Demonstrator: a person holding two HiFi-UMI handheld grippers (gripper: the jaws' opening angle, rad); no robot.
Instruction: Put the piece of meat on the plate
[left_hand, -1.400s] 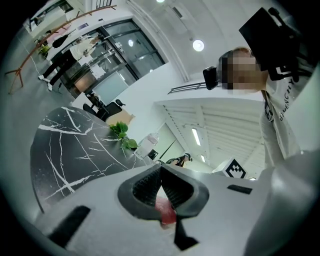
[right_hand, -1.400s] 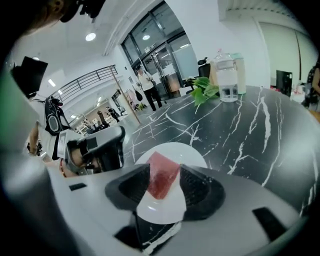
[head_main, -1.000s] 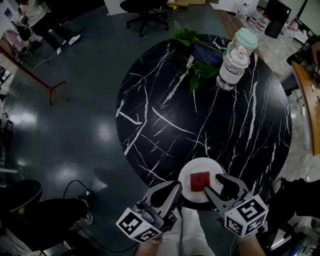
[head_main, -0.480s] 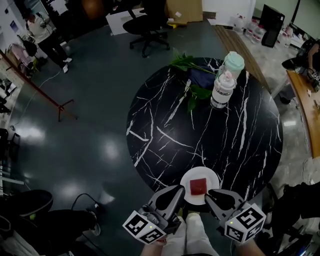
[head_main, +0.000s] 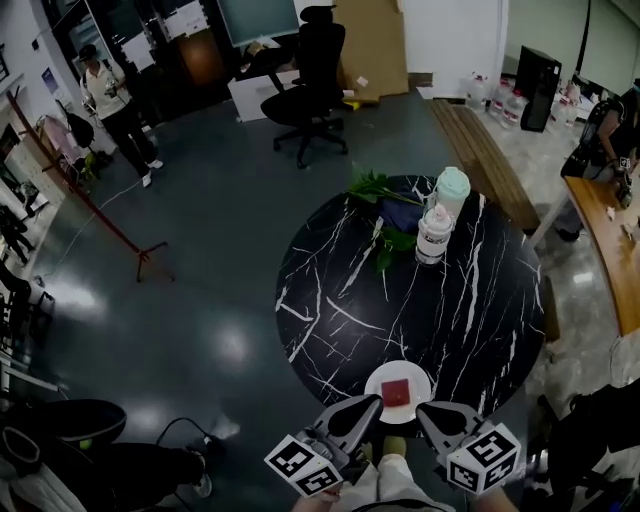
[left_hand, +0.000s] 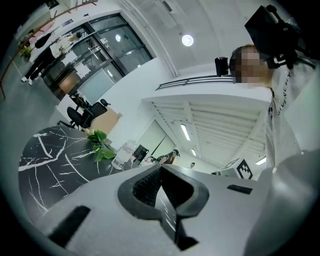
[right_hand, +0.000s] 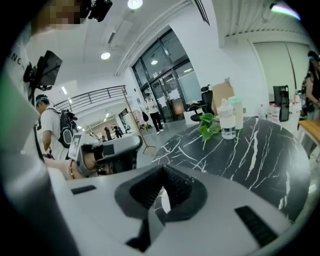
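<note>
Where the meat lies: the meat (head_main: 397, 392) sits flat in the middle of the plate (head_main: 376, 392), at the 6 o'clock edge of the table (head_main: 420, 300).
Left gripper: the left gripper (head_main: 372, 402) hangs just off the plate's 7 o'clock side, its ribbed pads pressed together on nothing.
Right gripper: the right gripper (head_main: 422, 408) hangs off the 5 o'clock side, tips likewise met and empty.
Why so held: with the meat already down, both tools look parked clear of the plate, so the task reads as done.
Why the plate is there: probably kept at the near rim for easy reach; the bottle (head_main: 433, 238) and green leaves (head_main: 378, 186) stand well apart, toward 12 o'clock.
Head view only: meat and plate together, and both grippers flanking them.
Gripper views only: the pads meeting at their tips, which the head view leaves too small to judge; neither shows the meat.
Right gripper view: the left gripper at its 9 o'clock.
</note>
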